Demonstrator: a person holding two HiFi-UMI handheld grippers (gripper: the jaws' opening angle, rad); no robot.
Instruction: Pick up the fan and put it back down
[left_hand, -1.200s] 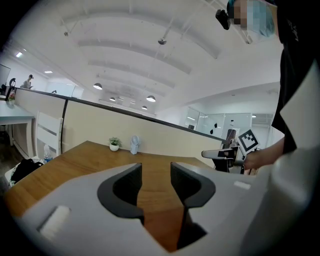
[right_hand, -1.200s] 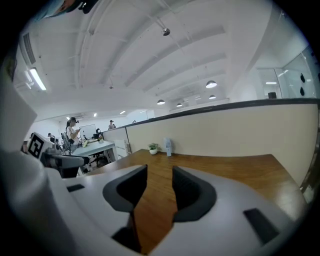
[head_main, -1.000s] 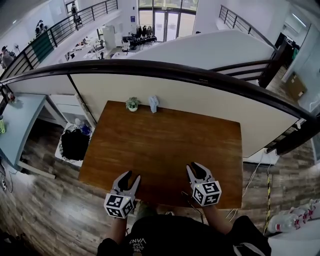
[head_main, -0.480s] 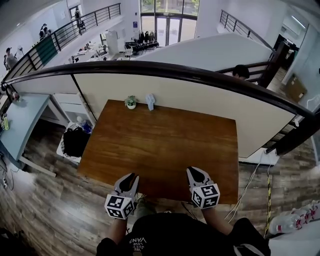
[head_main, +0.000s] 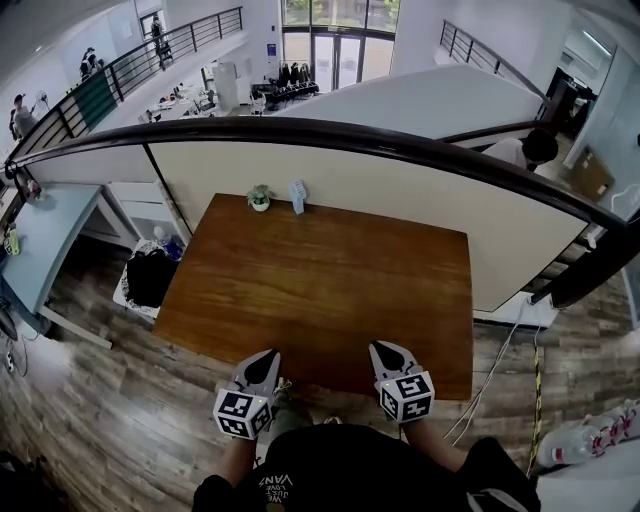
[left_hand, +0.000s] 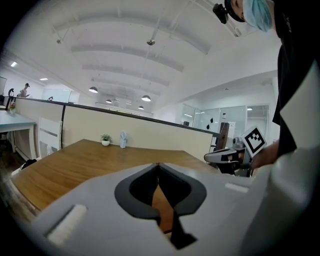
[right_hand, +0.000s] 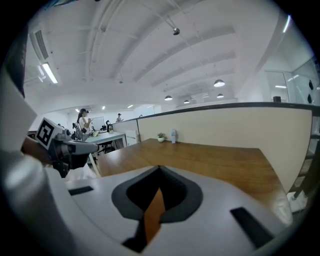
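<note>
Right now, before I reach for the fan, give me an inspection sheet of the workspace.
Surface: wooden table, level, nothing spilled.
Job's things: fan upright at the far edge, untouched.
Clutter: small potted plant just left of the fan.
Grippers: left gripper and right gripper at the near edge, both shut, empty.
Cables: white cable on the floor right of the table.
Surroundings: beige partition behind the table; black bundle at its left.

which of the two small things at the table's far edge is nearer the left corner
The potted plant, green-leaved; the pale fan stands just right of it.
</note>
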